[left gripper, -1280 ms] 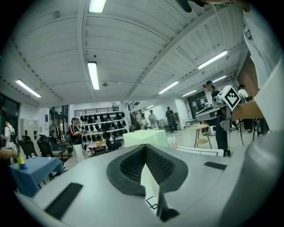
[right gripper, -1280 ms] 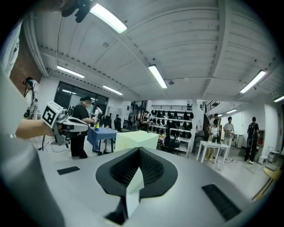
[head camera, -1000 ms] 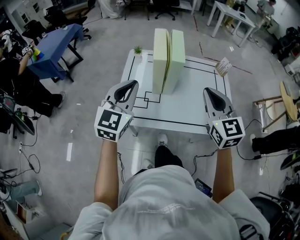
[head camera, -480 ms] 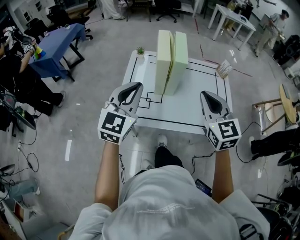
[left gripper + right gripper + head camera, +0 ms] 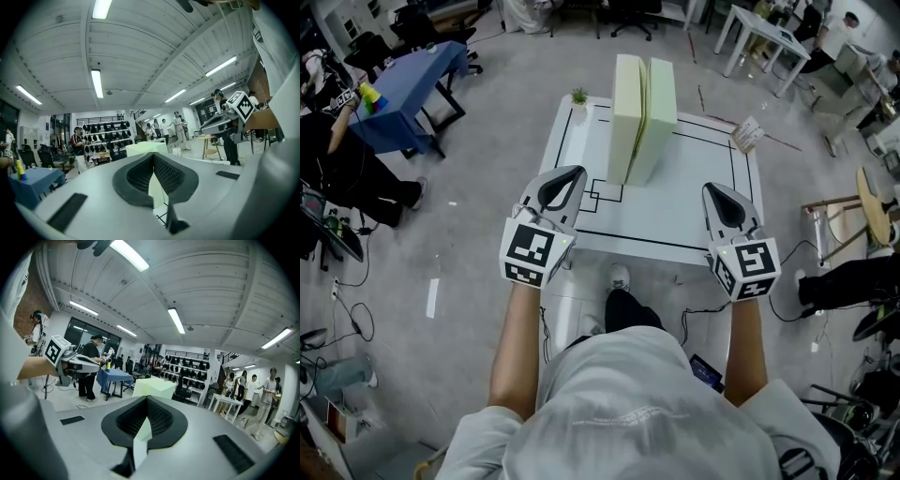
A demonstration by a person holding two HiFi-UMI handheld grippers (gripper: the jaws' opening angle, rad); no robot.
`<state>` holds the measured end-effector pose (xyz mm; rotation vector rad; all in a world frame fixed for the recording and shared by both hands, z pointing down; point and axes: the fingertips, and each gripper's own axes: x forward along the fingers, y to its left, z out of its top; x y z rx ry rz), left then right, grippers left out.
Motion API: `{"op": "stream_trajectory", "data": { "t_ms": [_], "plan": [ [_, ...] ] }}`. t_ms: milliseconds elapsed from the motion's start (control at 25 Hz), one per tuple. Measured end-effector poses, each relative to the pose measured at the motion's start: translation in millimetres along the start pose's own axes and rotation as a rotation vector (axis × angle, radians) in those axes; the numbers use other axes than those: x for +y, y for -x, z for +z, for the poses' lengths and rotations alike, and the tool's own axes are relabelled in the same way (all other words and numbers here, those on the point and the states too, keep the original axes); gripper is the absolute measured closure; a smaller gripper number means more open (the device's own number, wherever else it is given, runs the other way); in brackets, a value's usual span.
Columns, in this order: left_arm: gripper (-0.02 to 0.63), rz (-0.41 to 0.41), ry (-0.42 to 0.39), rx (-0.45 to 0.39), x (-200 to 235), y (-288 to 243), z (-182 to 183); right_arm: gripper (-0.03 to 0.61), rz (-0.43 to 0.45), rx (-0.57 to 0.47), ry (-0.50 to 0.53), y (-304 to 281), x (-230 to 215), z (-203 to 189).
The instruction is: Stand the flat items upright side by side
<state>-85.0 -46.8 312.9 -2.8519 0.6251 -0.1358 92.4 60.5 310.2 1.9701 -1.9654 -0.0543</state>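
The white table (image 5: 694, 211) fills the middle of the head view, marked with black lines (image 5: 609, 197) that frame its top and step inward near its centre; a blue table (image 5: 408, 89) stands on the floor well off the white table's left side; on the white table's far middle stand the two pale green foam slabs (image 5: 639, 117), both upright on a narrow edge, broad faces pressed together side by side, their tops level with each other; in the left gripper view the slabs (image 5: 146, 149) show just past the jaw tips, and in the right gripper view they (image 5: 154, 387) show the same way; the left gripper (image 5: 570, 174) hangs over the white table's near left edge, well apart from the slabs, its jaws clenched tight with nothing between them, as its own view (image 5: 153, 157) shows; the right gripper (image 5: 713, 188) hangs over the near right edge, likewise clear of the slabs, its jaws pressed together and empty in its own view (image 5: 146, 399); a paper card (image 5: 748, 133) sits at the white table's far right corner; a small potted plant (image 5: 578, 97) sits at its far left corner.
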Motion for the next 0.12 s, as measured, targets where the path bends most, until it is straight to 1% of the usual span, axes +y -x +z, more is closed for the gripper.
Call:
{"op": "stream_trajectory", "data": {
  "t_ms": [120],
  "plan": [
    [0.594, -0.006, 0.008, 0.005, -0.3, -2.1, -5.1, 0.551, -0.004, 0.012, 0.009, -3.4, 0.0, -3.1]
  ]
}}
